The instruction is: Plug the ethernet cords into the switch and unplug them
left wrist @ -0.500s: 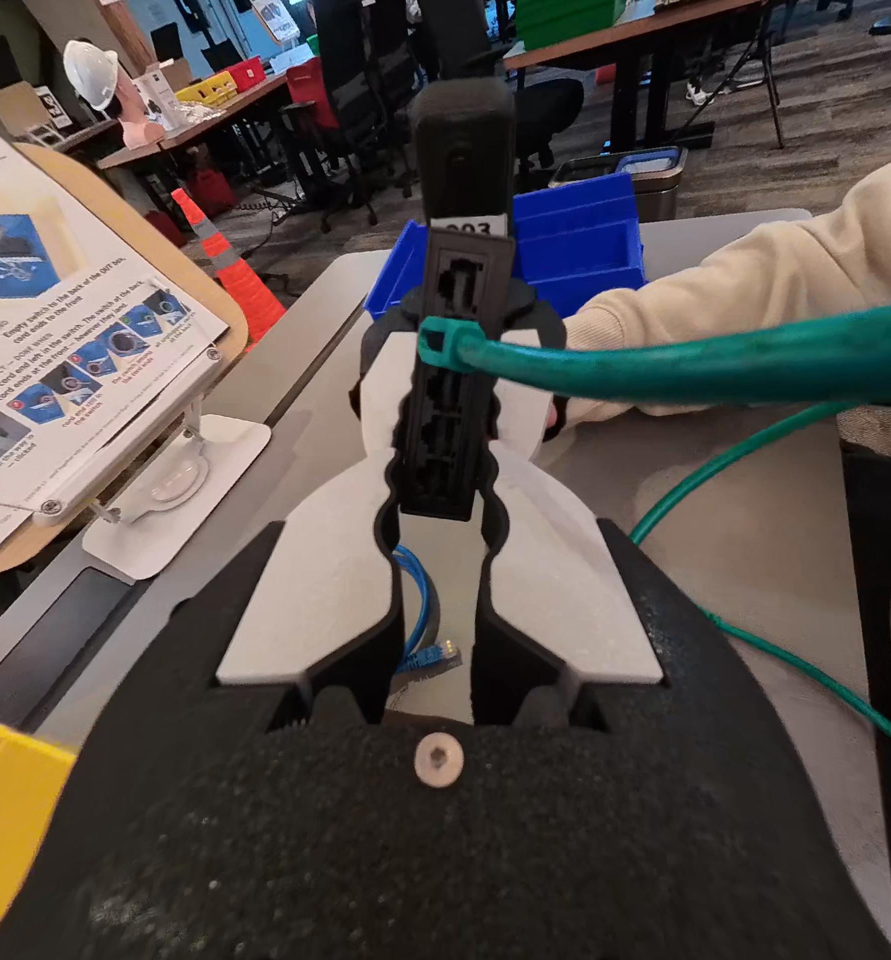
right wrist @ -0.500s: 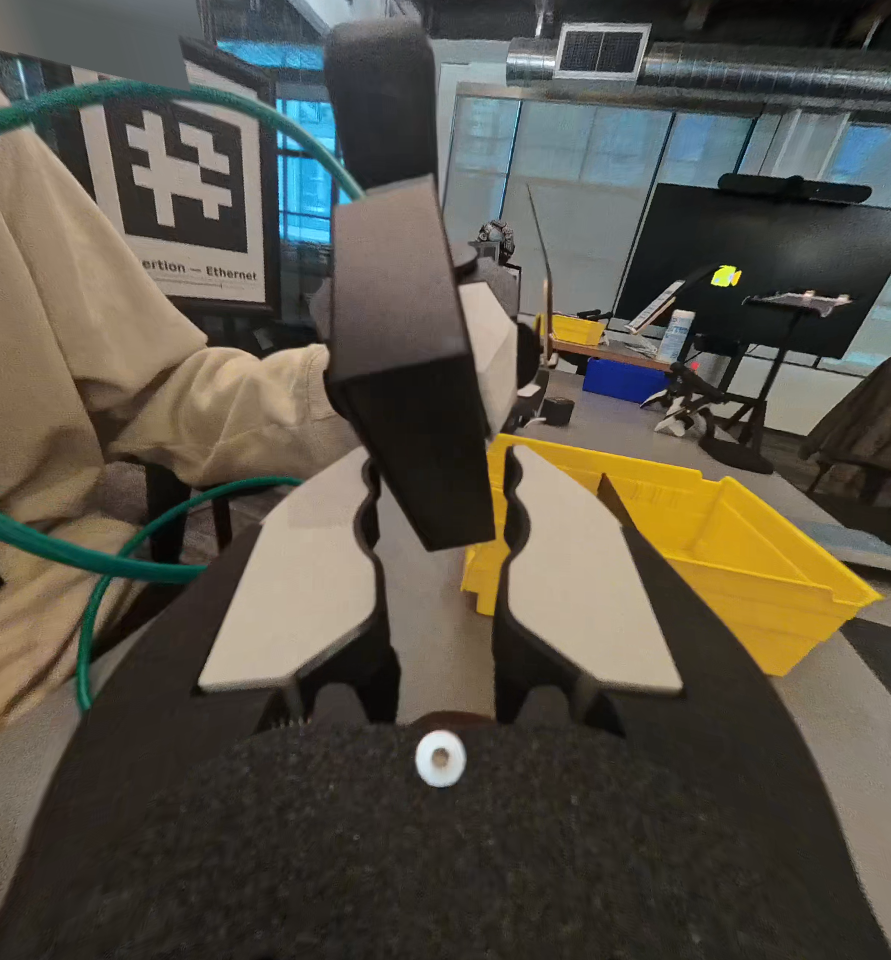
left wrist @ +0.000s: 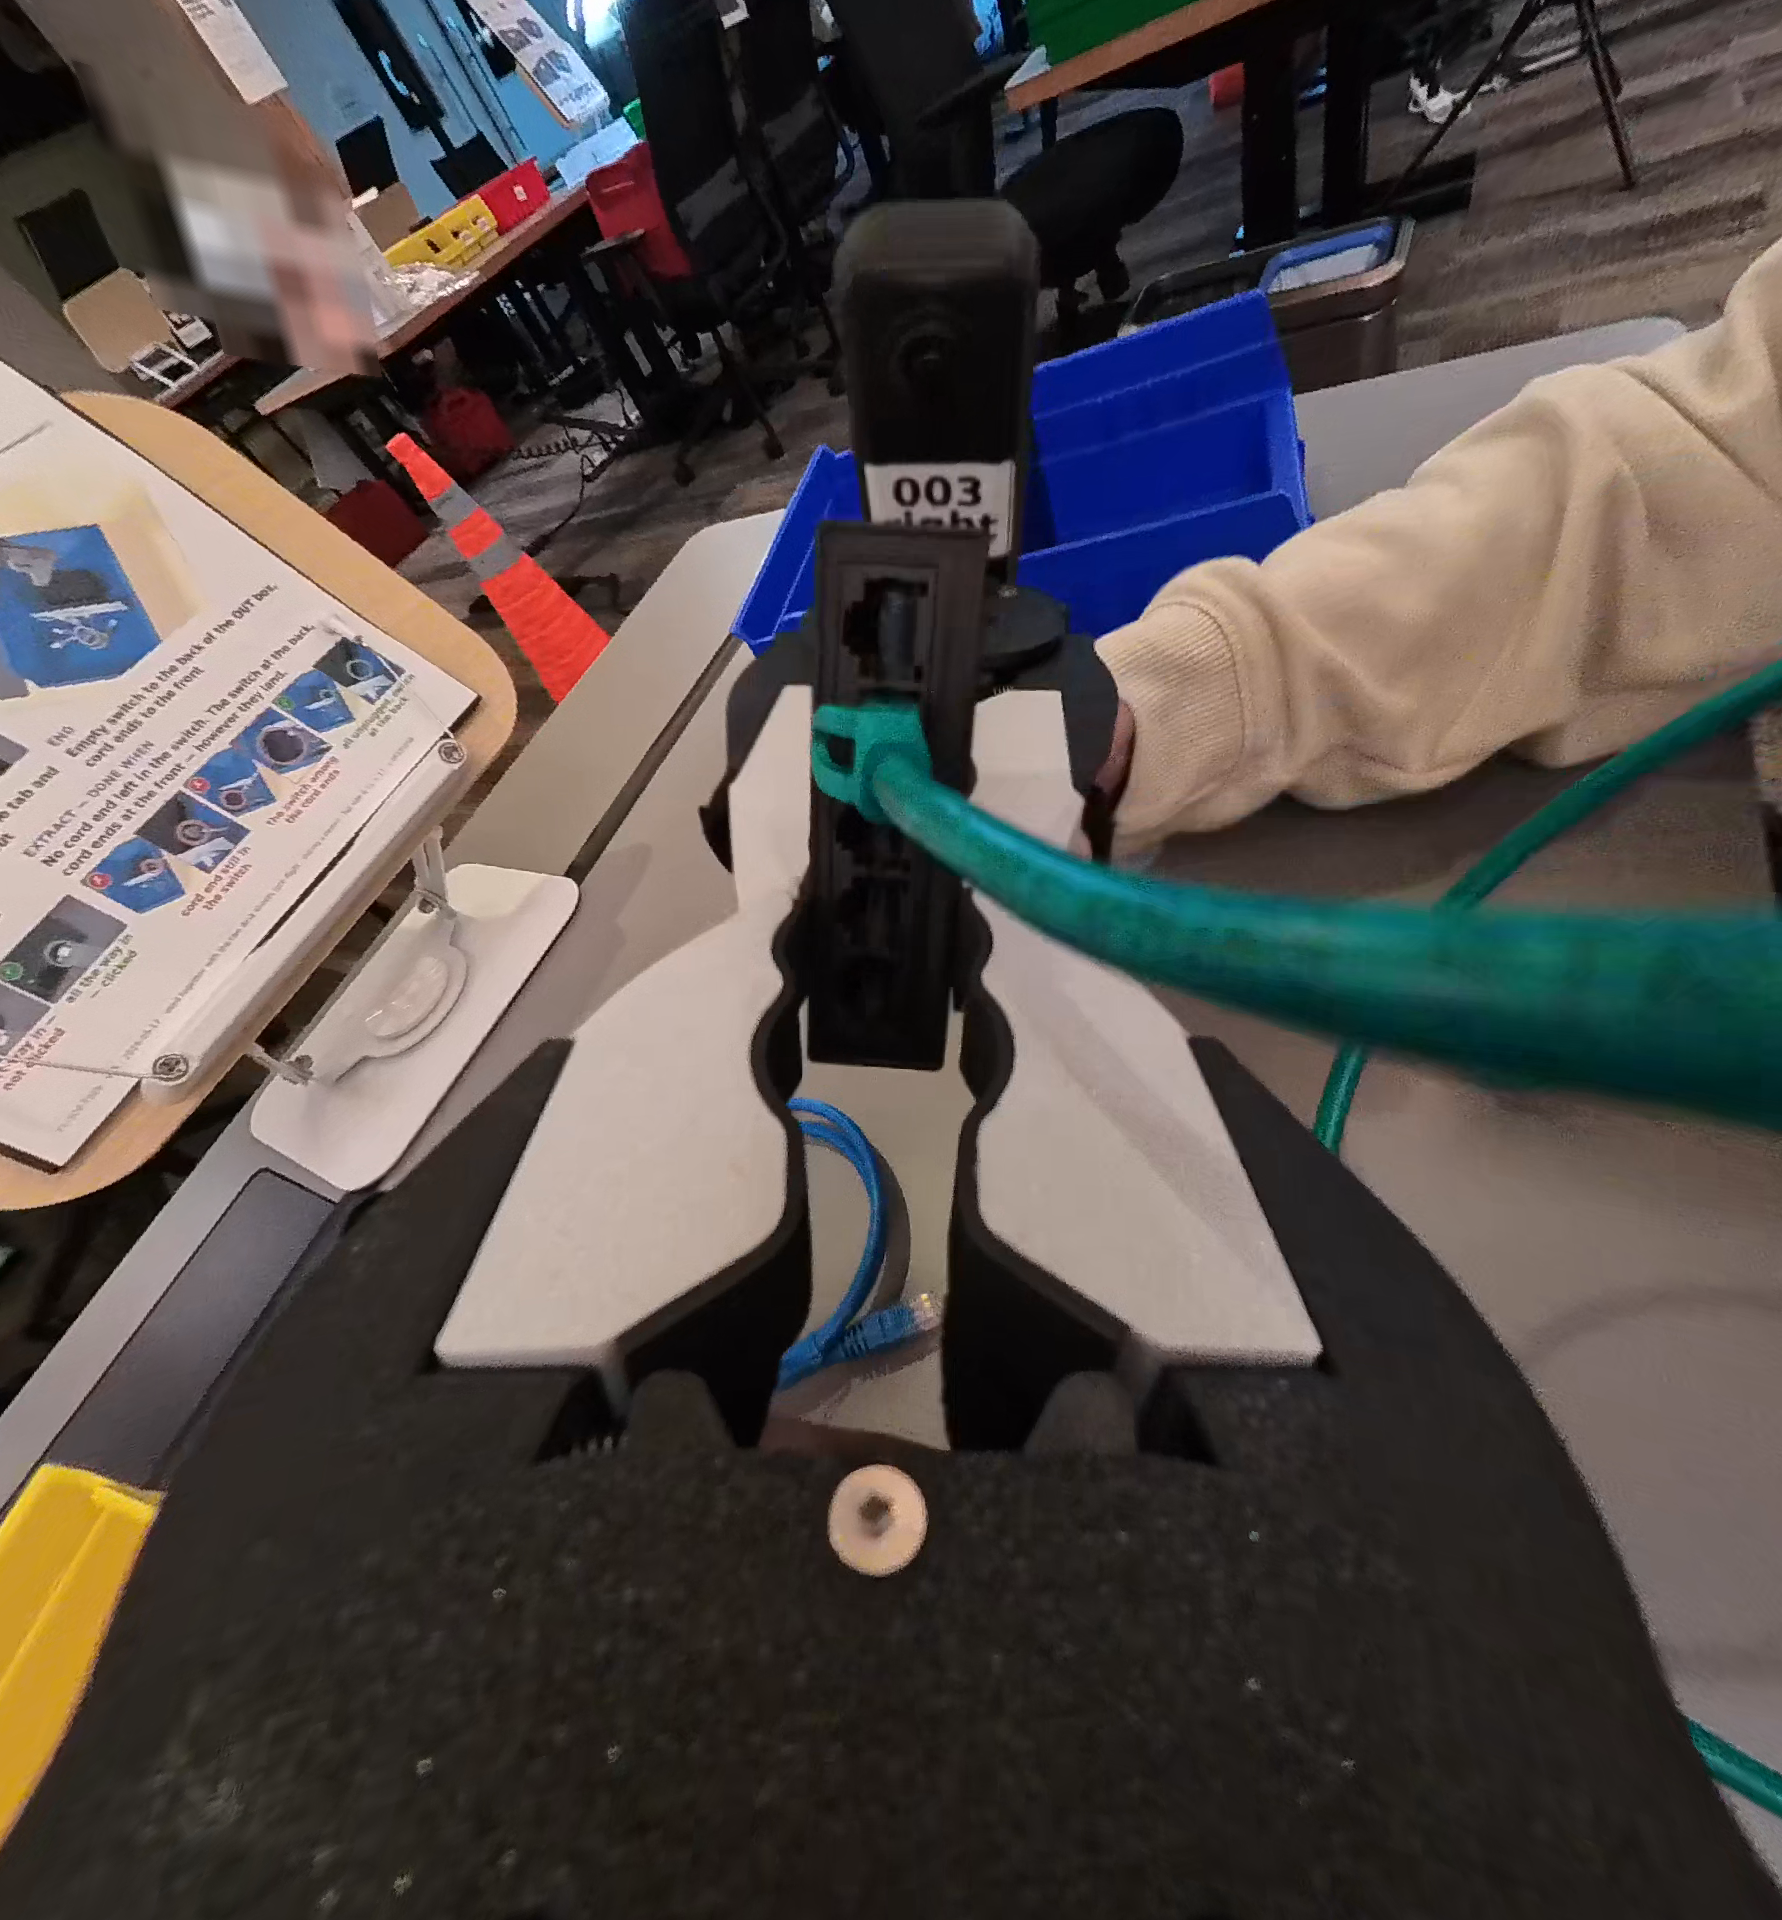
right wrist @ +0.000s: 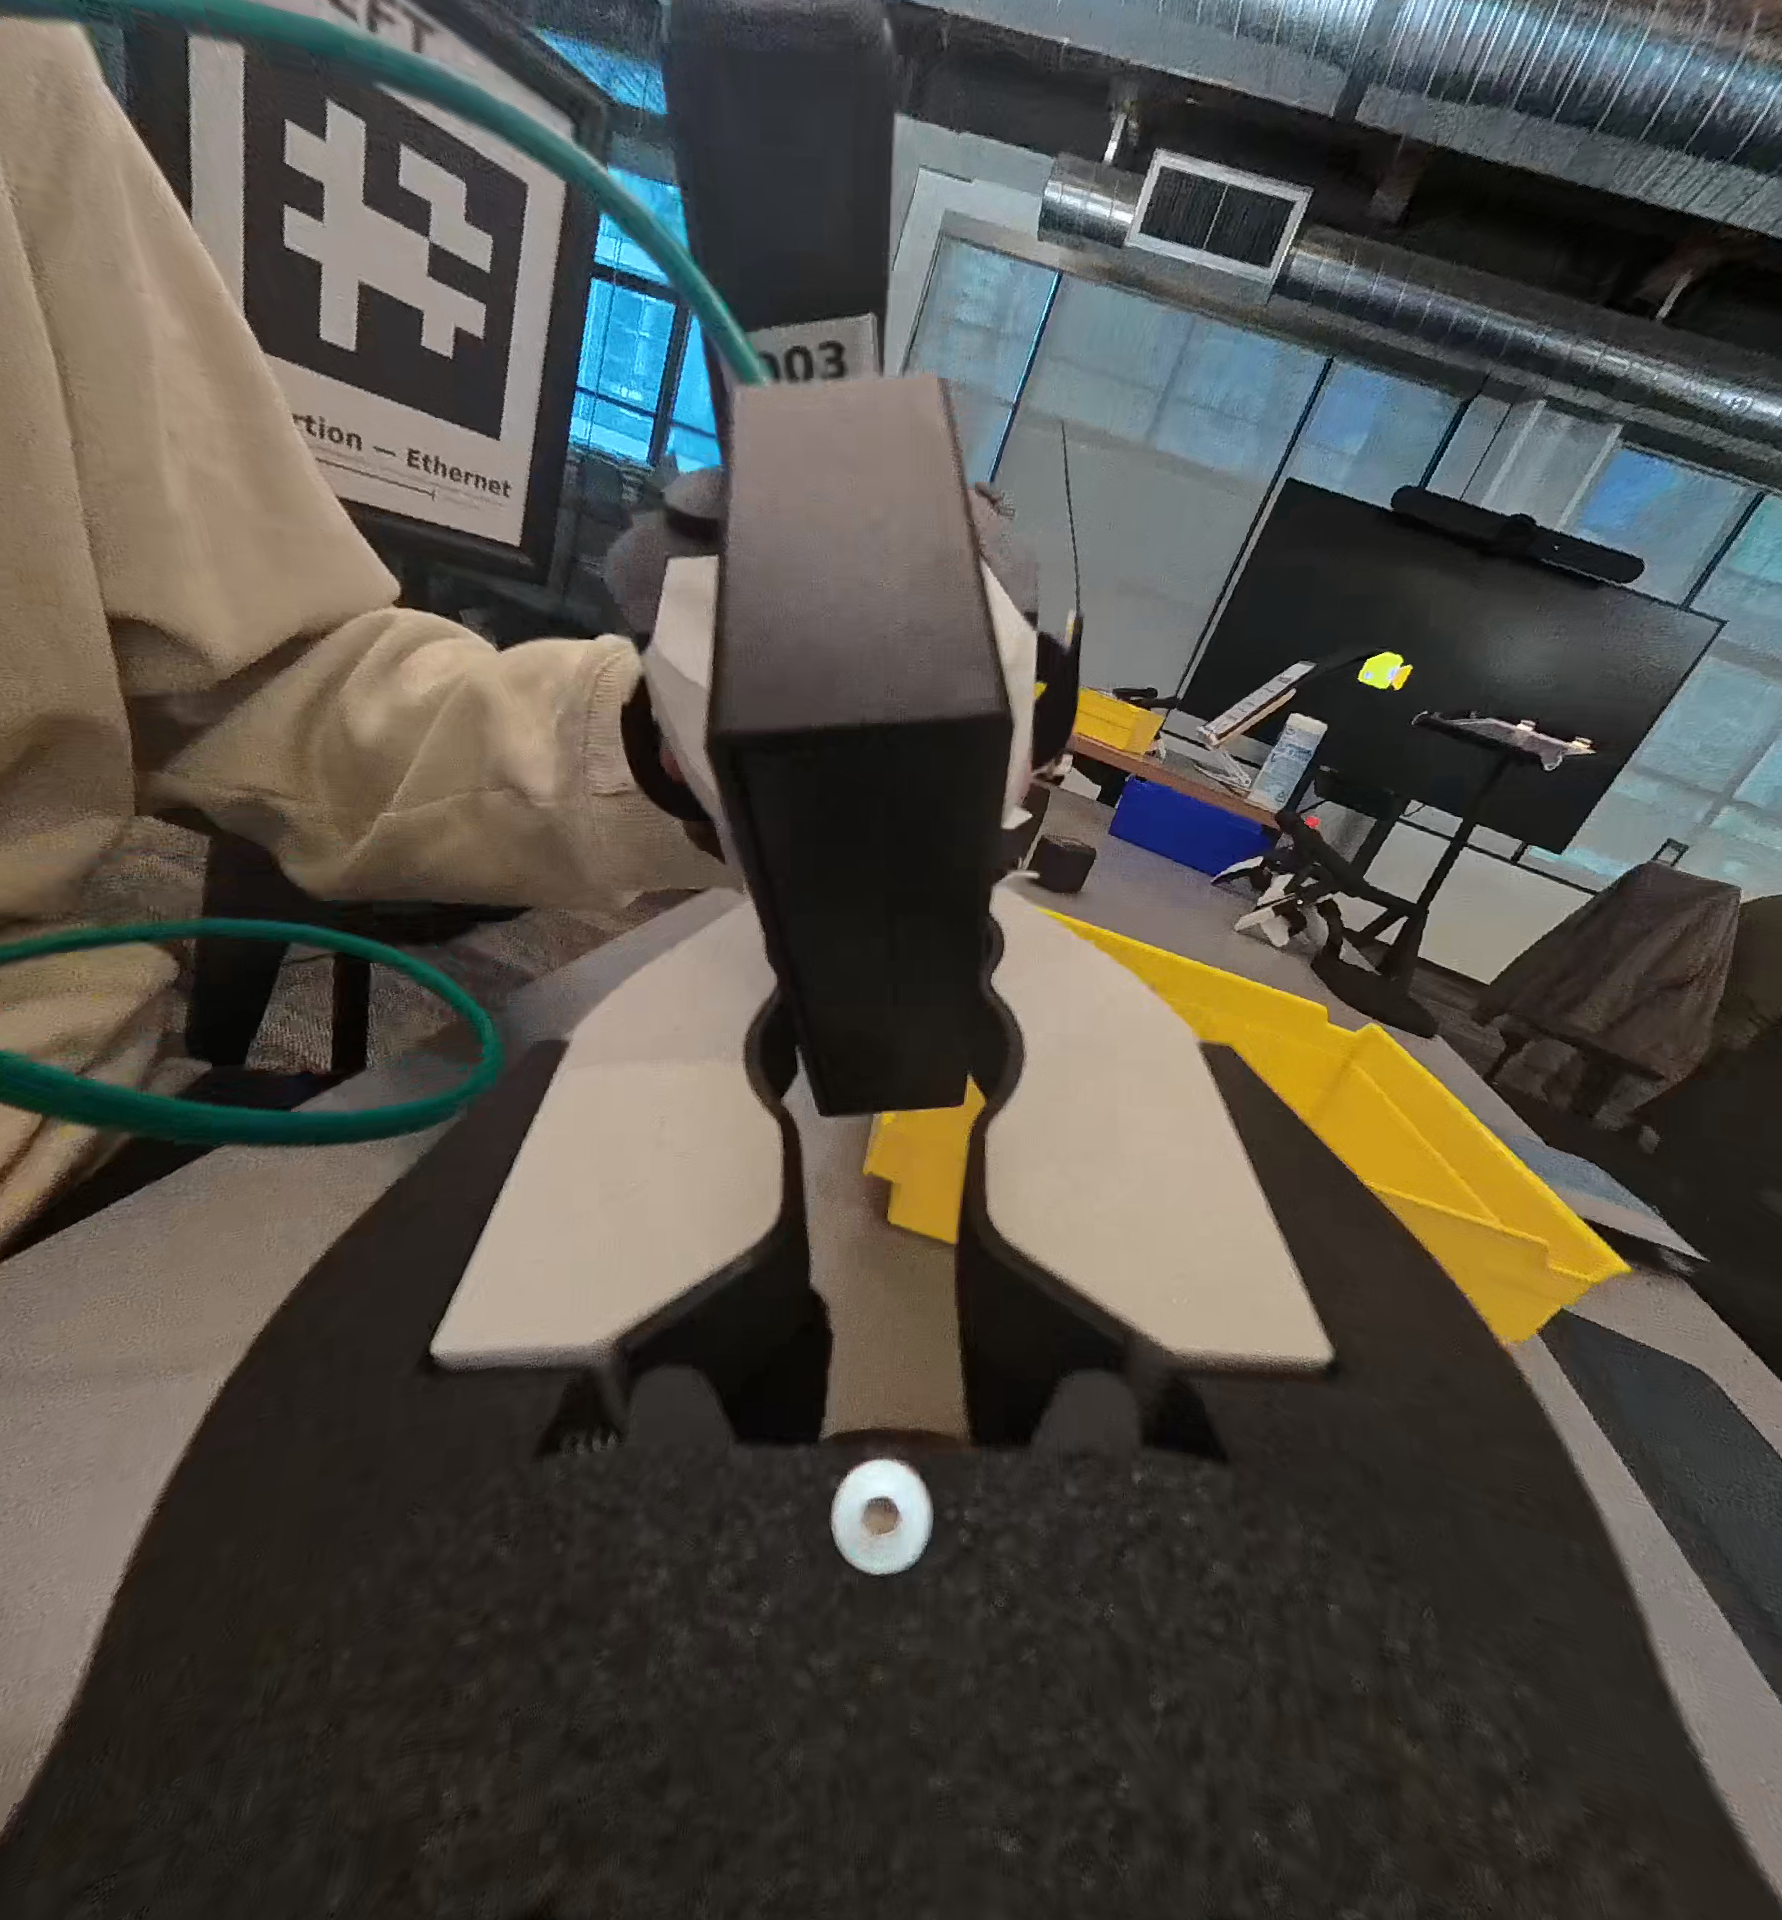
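The switch (left wrist: 882, 831) is held upright in the air between the two hand-held grippers, well above the grey surface (left wrist: 1489, 1299), so that its port face is turned toward the left wrist camera and its plain back toward the right one. The left hand-held gripper (left wrist: 876, 997) is closed on the lower end of the switch, its white fingers (left wrist: 658, 1143) pressing both narrow sides. In the right wrist view the right hand-held gripper (right wrist: 882, 1039) is likewise closed on the switch (right wrist: 856, 748) from the opposite side. A two-sided clamp of this kind is judged to steady the body against the pull of a cord being drawn out or pushed in.

The green ethernet cord (left wrist: 1334, 966) is seated in the second port from the top by its green plug (left wrist: 861, 748), and its length sweeps off to the right, close past the lens. The top port is seen empty; the lower ports are too dark to read. A blue ethernet cord (left wrist: 856, 1247) lies loose on the surface below the switch (apparently unplugged). A blue bin (left wrist: 1178, 457) stands behind, a yellow bin (right wrist: 1334, 1122) to the other side.

The right hand-held gripper is reached in across the surface by a cream sleeve (left wrist: 1438, 623), the forearm nearly level; the two tools face each other.
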Motion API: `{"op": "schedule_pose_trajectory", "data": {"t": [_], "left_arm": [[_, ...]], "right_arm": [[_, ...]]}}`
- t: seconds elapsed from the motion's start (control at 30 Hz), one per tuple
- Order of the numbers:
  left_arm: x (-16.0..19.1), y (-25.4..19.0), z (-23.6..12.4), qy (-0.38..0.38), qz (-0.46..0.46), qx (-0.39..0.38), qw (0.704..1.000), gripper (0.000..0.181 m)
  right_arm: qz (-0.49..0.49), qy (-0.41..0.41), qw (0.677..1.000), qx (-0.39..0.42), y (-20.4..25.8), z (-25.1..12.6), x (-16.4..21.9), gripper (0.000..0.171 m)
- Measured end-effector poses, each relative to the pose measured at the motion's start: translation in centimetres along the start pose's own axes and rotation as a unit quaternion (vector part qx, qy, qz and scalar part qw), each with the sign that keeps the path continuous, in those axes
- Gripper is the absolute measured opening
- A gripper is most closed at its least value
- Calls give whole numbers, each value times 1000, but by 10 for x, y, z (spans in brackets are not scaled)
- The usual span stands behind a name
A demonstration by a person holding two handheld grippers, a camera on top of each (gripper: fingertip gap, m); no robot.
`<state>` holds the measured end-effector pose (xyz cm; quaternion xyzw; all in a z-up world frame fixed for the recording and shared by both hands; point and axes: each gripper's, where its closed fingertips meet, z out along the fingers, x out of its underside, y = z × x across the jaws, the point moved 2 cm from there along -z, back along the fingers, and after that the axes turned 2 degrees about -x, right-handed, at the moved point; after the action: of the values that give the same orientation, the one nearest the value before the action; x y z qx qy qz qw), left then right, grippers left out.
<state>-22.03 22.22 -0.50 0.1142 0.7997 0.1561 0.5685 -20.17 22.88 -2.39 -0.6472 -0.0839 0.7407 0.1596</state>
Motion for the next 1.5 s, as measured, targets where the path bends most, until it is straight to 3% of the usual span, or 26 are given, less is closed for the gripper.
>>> {"op": "schedule_pose_trajectory", "data": {"t": [0.33,0.5,0.87,0.97,1.07,1.27,1.5], "left_arm": [[5,-2,3,42,7,8,999,26],[-11,1,-8,-13,5,-13,1000,28],[8,-3,13,44,12,-17,999,27],[12,0,13,46,4,-22,999,27],[9,0,13,30,-9,-21,999,27],[-12,3,-2,-31,-9,-38,999,26],[-7,1,0,-19,-9,-23,1000,23]], "right_arm": [[42,-28,998,-32,6,-3,0,31],[23,19,999,-12,0,-5,13,29],[18,45,999,-19,4,-1,15,30],[24,36,999,-4,-1,-5,13,42],[0,31,1000,-6,0,-6,10,28],[4,48,999,-3,-4,-9,18,28],[15,59,998,1,-3,-7,15,30]]}}
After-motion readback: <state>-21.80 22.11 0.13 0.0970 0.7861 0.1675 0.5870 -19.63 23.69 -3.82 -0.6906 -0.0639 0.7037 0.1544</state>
